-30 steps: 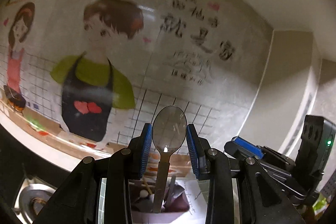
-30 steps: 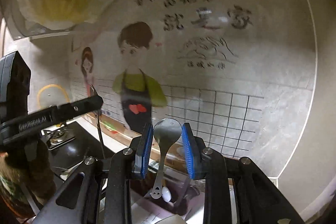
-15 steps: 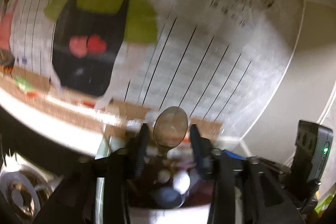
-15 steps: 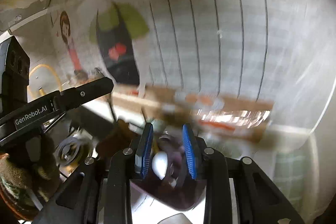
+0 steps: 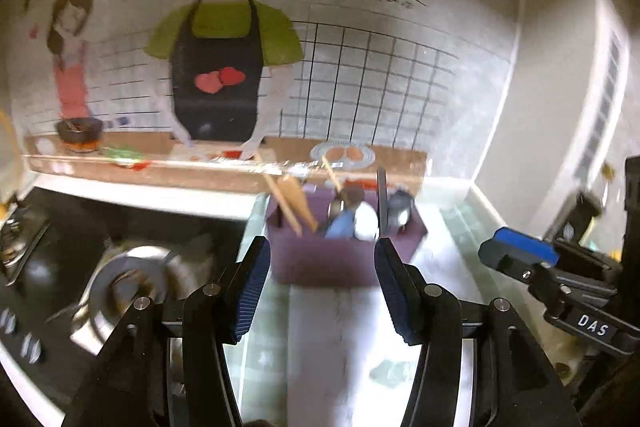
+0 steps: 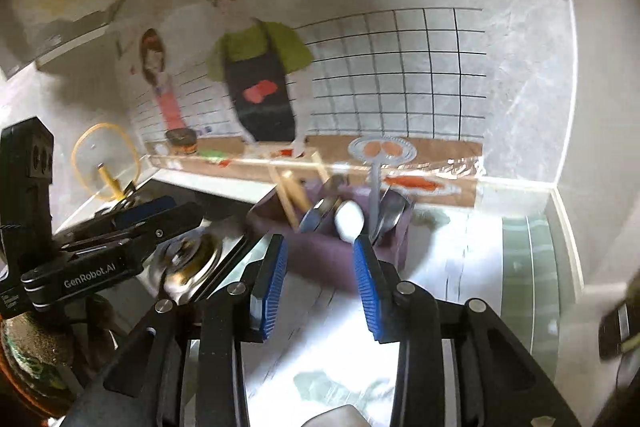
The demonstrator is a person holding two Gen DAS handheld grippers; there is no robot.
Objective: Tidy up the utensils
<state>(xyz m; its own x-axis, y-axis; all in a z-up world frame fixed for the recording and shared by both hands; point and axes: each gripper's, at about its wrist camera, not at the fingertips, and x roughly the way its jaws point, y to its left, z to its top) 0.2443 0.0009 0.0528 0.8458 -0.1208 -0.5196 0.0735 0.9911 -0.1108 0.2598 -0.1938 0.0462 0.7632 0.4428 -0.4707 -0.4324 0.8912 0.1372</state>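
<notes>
— Changed since a second ago? Both spoons gone from between the pads. Then: one metal spoon pinched upright in the left gripper (image 5: 320, 287), another in the right gripper (image 6: 320, 283). Now: nothing held by either.

— Left jaws?

— Spread wide, blue pads well apart, empty. Purple bin (image 5: 320, 259) framed straight through the gap.

— Right jaws?

— Also parted, somewhat narrower, empty too. Same bin (image 6: 320, 255) just beyond the fingertips.

— And the spoons?

— Most likely down in the bin with the rest. Steel bowls and handles bunched at its right side (image 6: 390, 211), one flat handle sticking up. Cannot tell which pieces are the two just dropped; too blurred.

— Rest of the contents?

— Wooden chopsticks (image 5: 288, 199) leaning out at the left, a white spoon (image 6: 349, 219) near the middle, something blue (image 5: 340, 225) beside it. All standing or leaning inside, nothing seen spilled onto the counter (image 5: 320, 347).

— Surroundings?

— Bin on the pale counter against the cartoon wall decal (image 5: 220, 59). Steel pot lid (image 5: 128, 287) on the stove (image 5: 52, 227) to the left, well apart from the bin.

— Meaning for the task?

— Judged: deposit step finished for this pair, both tools free. No loose utensil visible on the counter in either view, so possibly near the end, or a turn away needed to find more.

— Risk?

— Little. Bin crowded, though; tall handles leaning, easy to knock on the way out.
</notes>
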